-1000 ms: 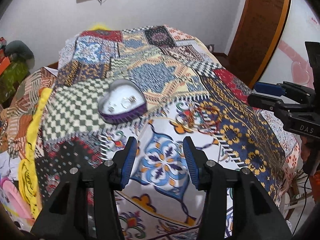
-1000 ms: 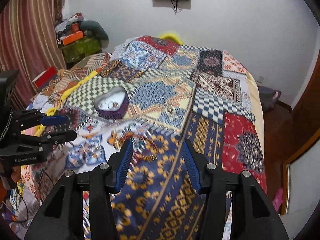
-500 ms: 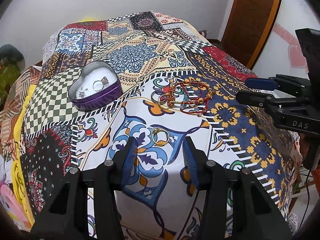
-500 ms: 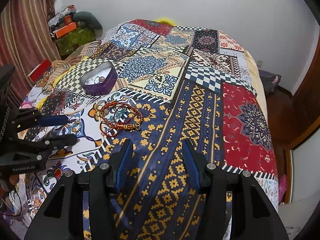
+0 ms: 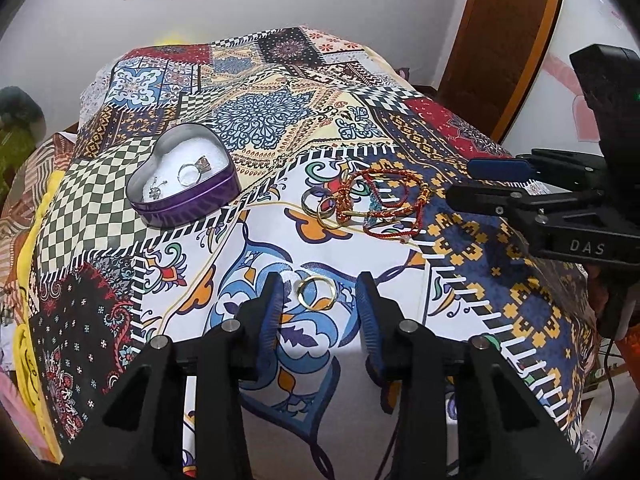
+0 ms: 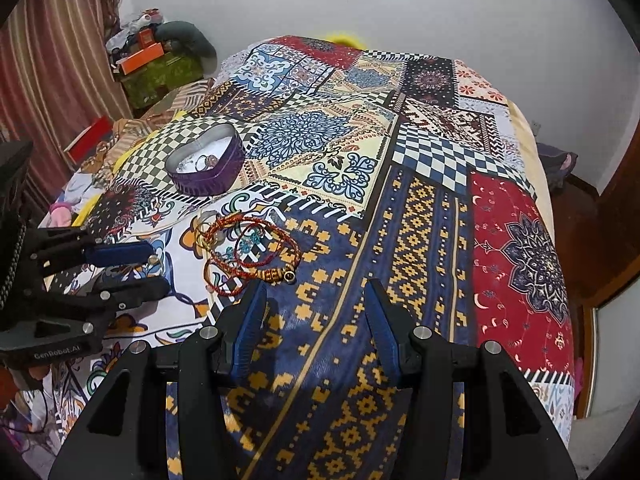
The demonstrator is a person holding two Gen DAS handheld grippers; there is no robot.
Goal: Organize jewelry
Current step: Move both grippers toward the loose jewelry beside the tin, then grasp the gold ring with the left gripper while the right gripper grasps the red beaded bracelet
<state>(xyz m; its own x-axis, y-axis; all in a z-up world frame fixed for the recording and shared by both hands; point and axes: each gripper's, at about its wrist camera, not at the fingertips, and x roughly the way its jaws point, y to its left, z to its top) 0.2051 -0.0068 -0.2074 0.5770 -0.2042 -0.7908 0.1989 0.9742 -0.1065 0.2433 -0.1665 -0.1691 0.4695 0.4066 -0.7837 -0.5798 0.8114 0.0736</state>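
A small gold ring [image 5: 316, 294] lies flat on the patterned bedspread [image 5: 280, 120]. It sits between the tips of my left gripper [image 5: 320, 290], whose jaws are closing; the pads do not touch it. A purple heart-shaped tin [image 5: 184, 178] with rings and small pieces inside stands further back to the left. A tangle of red cord bracelets and loose rings [image 5: 372, 200] lies to the tin's right. My right gripper [image 6: 316, 296] hangs open over a blue and gold patch, just right of the bracelets [image 6: 248, 248], with nothing between its fingers. The tin [image 6: 206, 168] shows beyond them.
The bedspread falls away at the near edge and at both sides. Boxes and clothes [image 6: 160, 60] are piled by a striped curtain [image 6: 52, 80] on the left. A wooden door [image 5: 504, 40] stands to the right, and a white wall behind the bed.
Both grippers have come down closer to the bed. The gold ring and the bracelets have come into view, and the left jaws have narrowed around the ring.
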